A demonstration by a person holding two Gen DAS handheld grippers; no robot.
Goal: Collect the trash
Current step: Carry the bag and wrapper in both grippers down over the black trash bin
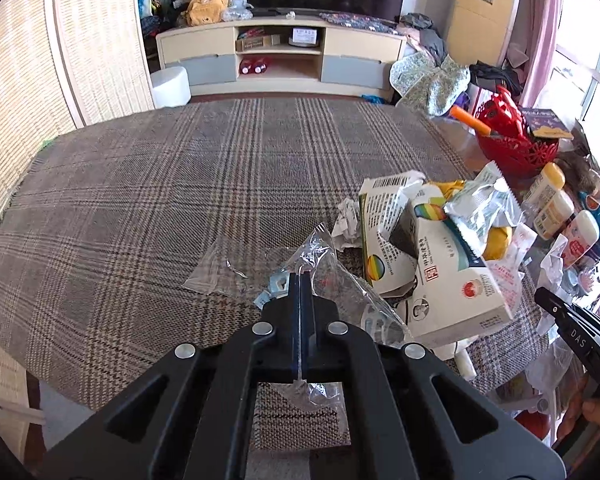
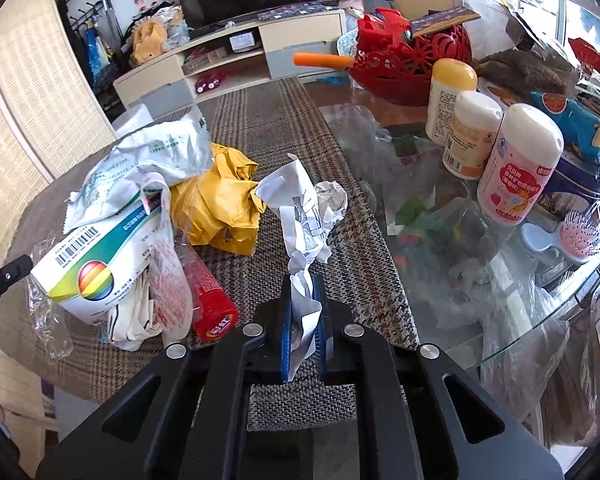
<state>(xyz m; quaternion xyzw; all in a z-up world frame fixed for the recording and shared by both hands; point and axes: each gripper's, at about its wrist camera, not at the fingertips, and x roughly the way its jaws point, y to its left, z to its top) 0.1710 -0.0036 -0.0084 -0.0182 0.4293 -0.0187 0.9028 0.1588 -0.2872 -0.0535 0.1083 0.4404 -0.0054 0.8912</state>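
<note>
Behind the table stands a low TV cabinet point(image 1: 280, 54) against the far wall, and the table itself wears a brown plaid cloth point(image 1: 160, 200) on one side and bare glass point(image 2: 440, 200) on the other. Most of the trash sits heaped near the seam between the two, which reads as a gathering spot: a torn medicine box point(image 1: 452, 280) with a rainbow mark, a crumpled yellow wrapper point(image 2: 220, 200), a foil sachet point(image 1: 480, 200) and a red-capped bottle point(image 2: 210, 300) lie touching or overlapping one another. On the glass, well apart from the heap, three upright bottles point(image 2: 516, 168) and a red openwork basket point(image 2: 408, 60) look like kept goods rather than litter. The left gripper point(image 1: 300, 280) has its jaws pressed together on a clear plastic wrapper point(image 1: 332, 272), whose crinkled sheet spreads beyond the fingertips and touches the box's near side; a second clear piece point(image 1: 216, 268) lies flat on the cloth just to the left, untouched. The right gripper point(image 2: 304, 300) is nearly closed, pinching a crumpled white paper point(image 2: 304, 208) whose free end stands up above the cloth, so it appears lifted rather than resting. Both tools being loaded suggests each piece is meant for the pile or a bin not in view.
</note>
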